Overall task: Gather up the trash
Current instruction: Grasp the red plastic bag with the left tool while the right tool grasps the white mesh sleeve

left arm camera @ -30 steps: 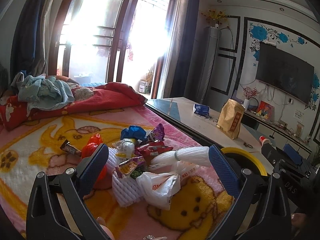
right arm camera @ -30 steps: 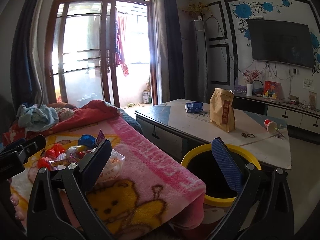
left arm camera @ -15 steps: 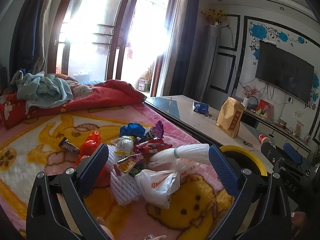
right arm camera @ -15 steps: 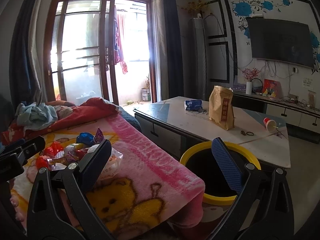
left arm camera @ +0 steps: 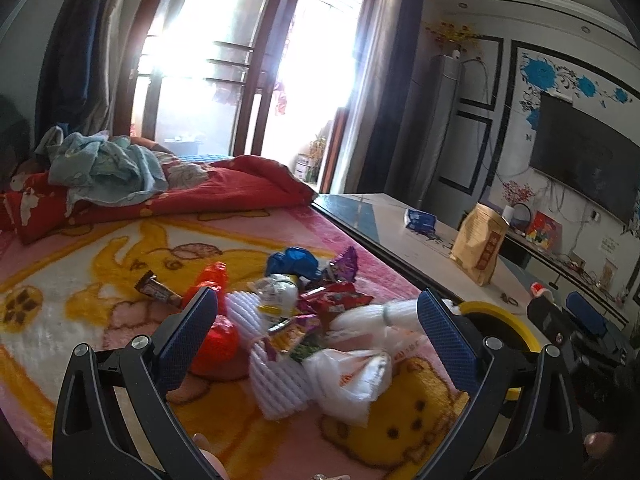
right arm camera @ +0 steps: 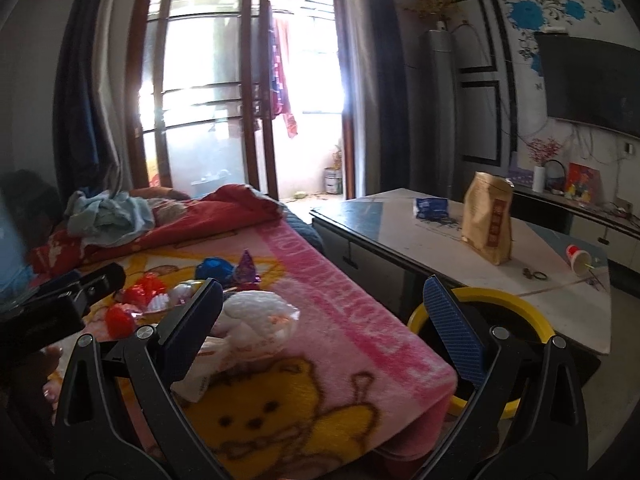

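Note:
A heap of trash lies on the pink and yellow blanket [left arm camera: 100, 272]: a white plastic bag [left arm camera: 352, 376], white foam nets [left arm camera: 276, 380], red wrappers [left arm camera: 214, 340], a blue wrapper [left arm camera: 294, 262], a purple wrapper [left arm camera: 346, 264] and a brown bar wrapper [left arm camera: 158, 290]. My left gripper [left arm camera: 316, 320] is open and empty, just before the heap. My right gripper [right arm camera: 320, 312] is open and empty over the blanket's corner, with the heap [right arm camera: 256, 316] by its left finger. A yellow-rimmed black bin [right arm camera: 516, 328] stands on the floor beside the bed; it also shows in the left wrist view [left arm camera: 500, 324].
A low table [right arm camera: 400, 224] stands beyond the bin, with a brown paper bag [right arm camera: 488, 220], a blue packet [right arm camera: 432, 206] and a tipped paper cup [right arm camera: 578, 258]. A red quilt [left arm camera: 200, 192] and light blue clothes [left arm camera: 104, 168] lie at the bed's far end.
My left gripper has moved a little forward and down toward the heap. My right gripper has shifted slightly left, closer over the blanket's corner. Both stay open.

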A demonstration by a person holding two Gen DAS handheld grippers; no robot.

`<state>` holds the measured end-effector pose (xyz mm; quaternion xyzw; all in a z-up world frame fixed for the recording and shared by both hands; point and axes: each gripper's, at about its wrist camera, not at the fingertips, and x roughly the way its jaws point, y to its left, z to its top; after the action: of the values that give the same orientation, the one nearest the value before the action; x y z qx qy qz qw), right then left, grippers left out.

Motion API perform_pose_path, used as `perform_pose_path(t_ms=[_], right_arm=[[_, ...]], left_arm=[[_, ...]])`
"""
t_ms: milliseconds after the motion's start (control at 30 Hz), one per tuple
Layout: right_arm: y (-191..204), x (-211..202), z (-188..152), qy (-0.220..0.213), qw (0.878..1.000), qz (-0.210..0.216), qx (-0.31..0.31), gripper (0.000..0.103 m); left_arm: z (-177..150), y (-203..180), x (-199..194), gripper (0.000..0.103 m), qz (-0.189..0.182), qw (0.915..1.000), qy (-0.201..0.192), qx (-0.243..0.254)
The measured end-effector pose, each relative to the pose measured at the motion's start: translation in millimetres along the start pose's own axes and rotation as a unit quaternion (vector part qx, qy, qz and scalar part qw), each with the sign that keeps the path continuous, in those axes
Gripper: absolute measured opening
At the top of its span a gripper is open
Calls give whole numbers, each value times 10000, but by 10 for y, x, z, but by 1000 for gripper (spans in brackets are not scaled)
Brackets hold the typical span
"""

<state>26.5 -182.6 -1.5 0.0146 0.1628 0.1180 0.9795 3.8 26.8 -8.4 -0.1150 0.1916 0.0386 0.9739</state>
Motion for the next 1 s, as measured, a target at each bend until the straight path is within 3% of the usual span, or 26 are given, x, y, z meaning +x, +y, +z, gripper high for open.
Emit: perform_pose_path(t_ms=[400, 567, 767, 900, 1000], right_arm=[[370, 190, 97, 132, 9987, 469, -119, 92], [467, 374, 114, 345, 9977, 577, -121, 92], [531, 653, 59, 678, 9956, 597, -247, 92], [489, 778, 33, 850, 9944, 575, -261, 92], [451, 858, 4, 945, 9935, 573, -283, 92]], left_arm=[[169, 391, -18, 97, 399, 9986, -120, -330], [213, 600, -15, 97, 385, 9979, -110, -504], [173, 910, 145, 97, 408, 9958, 147, -812], [55, 1059, 351, 97, 536, 9931, 536, -894], [-41, 1132, 519, 97, 357, 9906, 853, -1010]])
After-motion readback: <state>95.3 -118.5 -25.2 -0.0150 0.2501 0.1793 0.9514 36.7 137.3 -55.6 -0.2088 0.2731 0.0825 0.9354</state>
